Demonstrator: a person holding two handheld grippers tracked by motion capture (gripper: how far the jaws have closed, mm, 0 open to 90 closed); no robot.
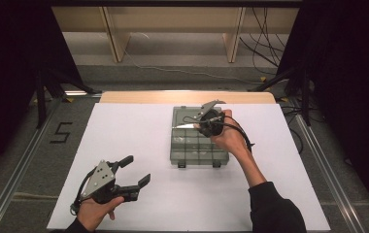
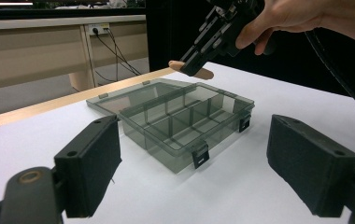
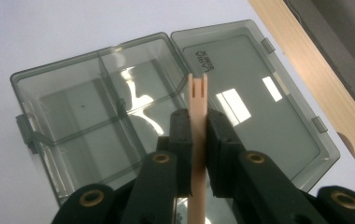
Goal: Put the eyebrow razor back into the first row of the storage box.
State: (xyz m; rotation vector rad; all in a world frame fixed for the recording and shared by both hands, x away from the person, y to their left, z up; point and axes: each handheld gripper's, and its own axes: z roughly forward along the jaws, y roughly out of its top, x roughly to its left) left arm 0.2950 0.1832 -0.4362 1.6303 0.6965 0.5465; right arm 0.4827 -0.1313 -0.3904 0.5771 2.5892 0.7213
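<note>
Right gripper view, fingers: the right gripper (image 3: pixel 198 140) has its two black fingers (image 3: pixel 181 135) pressed onto a pale wooden fork (image 3: pixel 197 100), thin edge between the pads, and it's pinched tight.
Fork, what shows: a short pronged tip pokes up past the fingers; the handle runs down between them and is cut off at the bottom edge.
Fork, position: held in the air above the open organiser box (image 3: pixel 96 121), over the hinge line where tray meets lid; how high above, can't tell from this angle.
Box: smoky clear plastic, tray split by dividers, lid (image 3: pixel 255 98) laid flat open beside it; the tray's near corner is hidden behind the gripper body.
Compartments: glare off the plastic makes the bottoms hard to read.
High view, right hand: the hand (image 1: pixel 228 136) covers much of the gripper; the fork is a pale sliver there.
Left gripper: the left gripper (image 1: pixel 136 171) sits near the front of the white bench (image 1: pixel 139 131), well apart from the box, fingers spread wide, nothing between them.
Left gripper view: fingers (image 2: pixel 94 161) frame the box; the right hand is cut off at the top edge.
</note>
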